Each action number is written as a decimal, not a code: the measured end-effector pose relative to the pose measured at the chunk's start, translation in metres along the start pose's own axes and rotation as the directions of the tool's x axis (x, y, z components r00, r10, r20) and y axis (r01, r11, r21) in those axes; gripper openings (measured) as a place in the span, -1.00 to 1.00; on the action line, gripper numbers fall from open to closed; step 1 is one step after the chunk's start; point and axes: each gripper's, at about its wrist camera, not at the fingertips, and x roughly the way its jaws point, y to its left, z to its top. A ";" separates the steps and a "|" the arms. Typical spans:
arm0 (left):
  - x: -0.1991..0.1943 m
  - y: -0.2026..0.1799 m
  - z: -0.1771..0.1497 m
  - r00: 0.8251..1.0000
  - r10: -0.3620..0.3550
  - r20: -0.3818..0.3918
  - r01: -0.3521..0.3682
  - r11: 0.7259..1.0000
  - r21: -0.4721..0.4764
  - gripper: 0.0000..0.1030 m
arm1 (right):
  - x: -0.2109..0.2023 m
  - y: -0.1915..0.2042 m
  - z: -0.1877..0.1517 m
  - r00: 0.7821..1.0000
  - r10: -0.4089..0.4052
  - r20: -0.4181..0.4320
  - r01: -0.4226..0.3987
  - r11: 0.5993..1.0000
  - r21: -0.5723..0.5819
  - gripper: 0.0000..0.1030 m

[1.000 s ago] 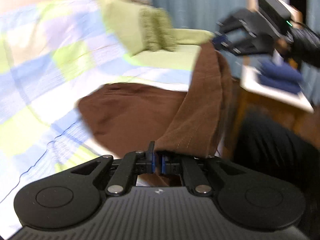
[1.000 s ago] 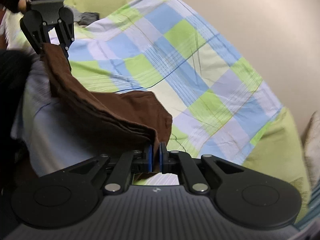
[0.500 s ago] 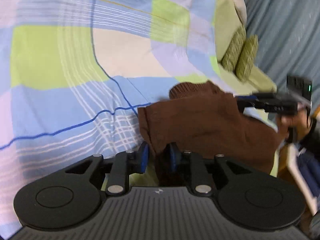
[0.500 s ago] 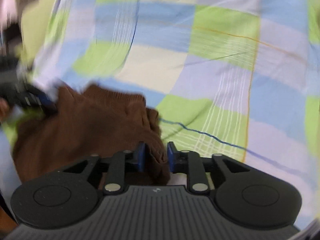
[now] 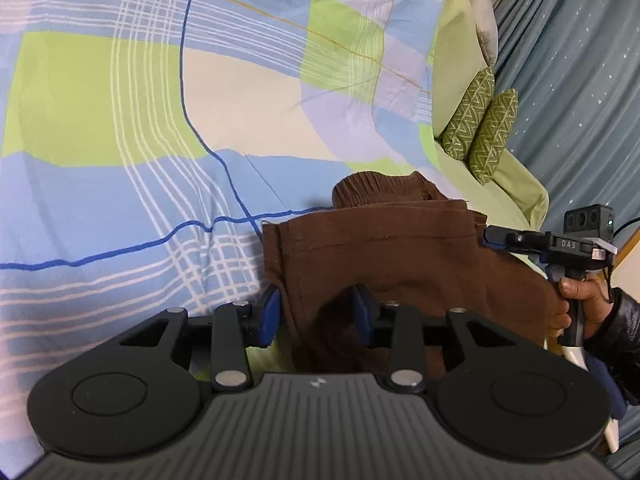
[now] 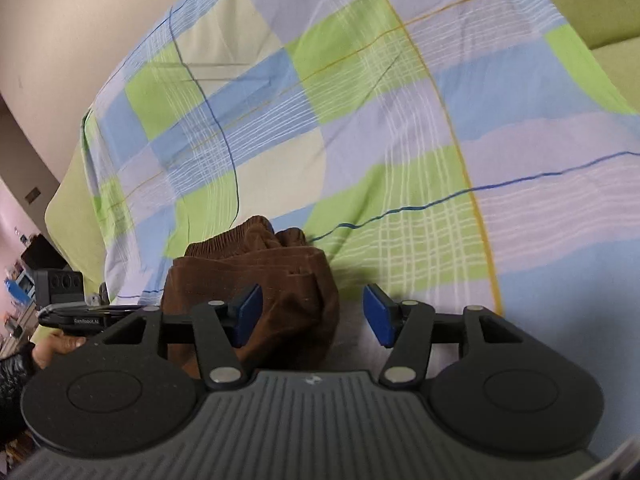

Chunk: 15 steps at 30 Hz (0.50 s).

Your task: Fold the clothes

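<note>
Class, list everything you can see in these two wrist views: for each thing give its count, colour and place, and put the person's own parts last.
folded brown cotton garment: one, brown, lying on the sheet between both grippers.
checked cotton bed sheet: one, blue, green, cream and lilac, covering the bed.
green patterned cushions: two, olive, side by side at the bed's far edge.
blue starred curtain: one, grey-blue, behind the cushions.
left gripper: one, black, blue pads, jaws just opened, cloth between.
right gripper: one, black, jaws just opened.
hand: one, gripping the right gripper's handle.

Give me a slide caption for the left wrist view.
Left gripper open over folded brown garment on checked bedsheet, right gripper alongside.
</note>
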 end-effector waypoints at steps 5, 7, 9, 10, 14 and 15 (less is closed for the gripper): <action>-0.014 -0.015 -0.008 0.999 0.008 0.041 -0.010 0.999 0.043 -0.94 | -0.004 0.039 -0.017 0.992 -0.123 -0.011 0.118 0.969 -0.219 -0.89; -0.033 -0.023 -0.009 0.996 0.000 0.094 -0.005 0.999 0.054 -0.94 | -0.014 0.050 -0.016 0.991 -0.133 0.021 0.134 0.958 -0.254 -0.90; -0.049 -0.027 -0.008 0.989 -0.009 0.149 0.003 0.999 0.046 -0.94 | -0.032 0.066 -0.007 0.992 -0.105 0.070 0.121 0.951 -0.283 -0.90; -0.054 -0.027 -0.006 0.986 -0.002 0.166 -0.004 0.999 0.036 -0.94 | -0.037 0.071 -0.001 0.992 -0.094 0.083 0.115 0.948 -0.297 -0.91; -0.043 -0.015 0.004 0.985 0.057 0.160 -0.057 0.998 -0.006 -0.94 | -0.021 0.072 0.027 0.994 -0.090 0.067 0.105 0.953 -0.284 -0.91; -0.036 -0.010 0.007 0.988 0.076 0.136 -0.074 0.997 -0.021 -0.94 | -0.010 0.069 0.034 0.994 -0.095 0.059 0.107 0.955 -0.275 -0.91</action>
